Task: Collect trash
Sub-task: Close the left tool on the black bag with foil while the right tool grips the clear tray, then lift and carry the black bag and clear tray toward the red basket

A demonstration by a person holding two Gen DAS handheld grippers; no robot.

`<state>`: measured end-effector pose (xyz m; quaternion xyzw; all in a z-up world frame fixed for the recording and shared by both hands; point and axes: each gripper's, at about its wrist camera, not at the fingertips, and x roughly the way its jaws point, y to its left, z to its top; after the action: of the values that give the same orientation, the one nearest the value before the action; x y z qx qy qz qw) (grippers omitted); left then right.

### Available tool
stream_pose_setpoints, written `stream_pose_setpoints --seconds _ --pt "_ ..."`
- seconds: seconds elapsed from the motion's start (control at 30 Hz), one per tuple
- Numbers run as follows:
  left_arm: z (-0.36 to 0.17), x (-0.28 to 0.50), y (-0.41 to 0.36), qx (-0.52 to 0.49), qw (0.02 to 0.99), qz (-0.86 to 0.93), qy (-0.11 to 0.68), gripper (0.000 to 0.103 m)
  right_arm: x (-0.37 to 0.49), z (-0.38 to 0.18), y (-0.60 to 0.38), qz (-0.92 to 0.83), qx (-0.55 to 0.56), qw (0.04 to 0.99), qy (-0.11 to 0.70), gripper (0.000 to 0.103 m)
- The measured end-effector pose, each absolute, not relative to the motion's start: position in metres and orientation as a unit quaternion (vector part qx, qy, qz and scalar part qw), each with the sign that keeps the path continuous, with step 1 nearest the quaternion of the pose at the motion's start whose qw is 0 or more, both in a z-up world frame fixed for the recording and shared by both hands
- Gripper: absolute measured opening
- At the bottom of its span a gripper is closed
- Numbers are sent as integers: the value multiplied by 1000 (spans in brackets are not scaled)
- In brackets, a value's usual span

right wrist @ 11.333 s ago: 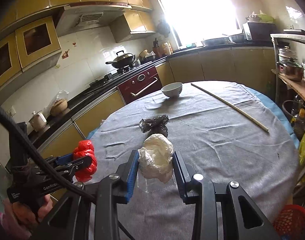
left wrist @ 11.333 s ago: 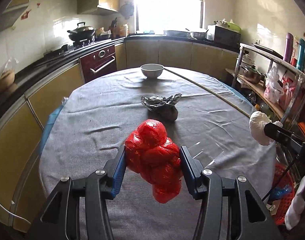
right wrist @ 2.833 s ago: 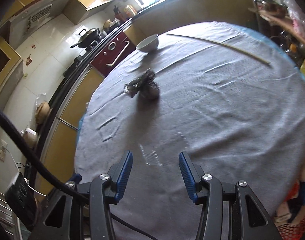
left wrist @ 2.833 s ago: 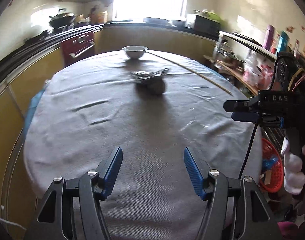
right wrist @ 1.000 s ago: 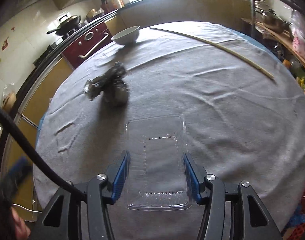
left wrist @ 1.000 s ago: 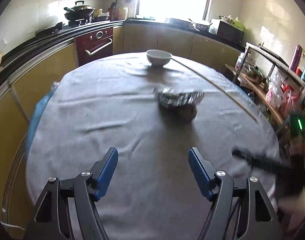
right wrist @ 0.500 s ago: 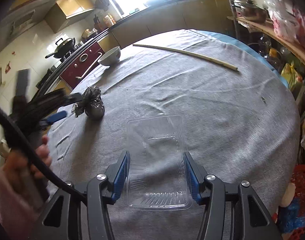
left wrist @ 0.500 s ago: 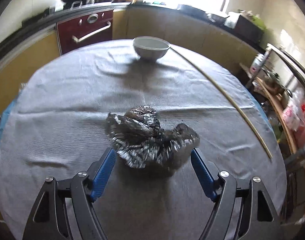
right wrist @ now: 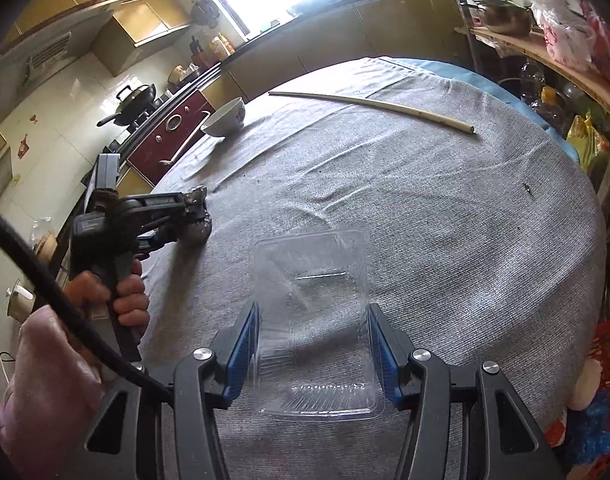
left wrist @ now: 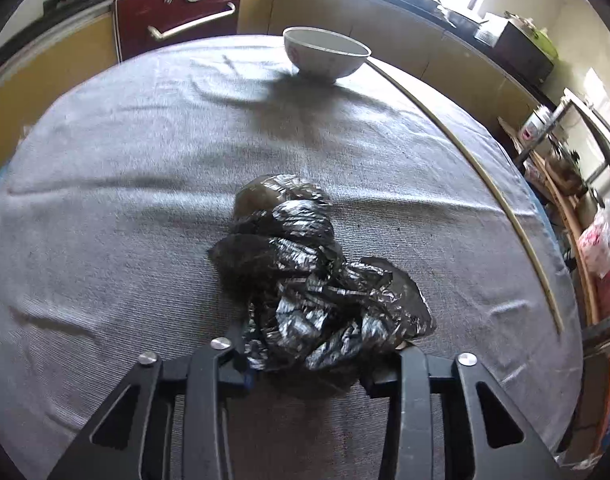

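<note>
Grey-clothed desk (right wrist: 445,220): my left tool (left wrist: 305,364) is closing around the black bag (left wrist: 305,280); my right tool (right wrist: 313,344) clamps the clear tray (right wrist: 311,320). Neither binned yet.

Crumpled black plastic bag (left wrist: 305,276) on grey cloth, clear plastic tray (right wrist: 315,320) lying flat nearby

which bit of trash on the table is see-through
The clear plastic tray between the right gripper pads. The other piece, the crumpled black bag that the left gripper is closing on, is dark and opaque.
</note>
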<state>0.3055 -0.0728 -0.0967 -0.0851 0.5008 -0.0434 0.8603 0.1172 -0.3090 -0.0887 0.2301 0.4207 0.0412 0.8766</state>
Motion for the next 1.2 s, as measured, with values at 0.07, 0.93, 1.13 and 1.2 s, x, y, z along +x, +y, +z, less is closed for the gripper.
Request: stream_pose_setpoints --seconds 0.07,0.93,1.13,1.2 --pt "-93 299 -73 -70 863 -46 497 32 116 -86 -307 42 229 878 419 56" --pt "-12 87 -45 35 927 -70 366 30 63 -55 -250 75 175 900 391 56" --pt "5 53 -44 46 938 -49 340 30 38 -43 -246 82 168 909 373 56" --pt "10 43 -45 50 941 -47 330 30 30 -39 -246 85 169 911 367 56"
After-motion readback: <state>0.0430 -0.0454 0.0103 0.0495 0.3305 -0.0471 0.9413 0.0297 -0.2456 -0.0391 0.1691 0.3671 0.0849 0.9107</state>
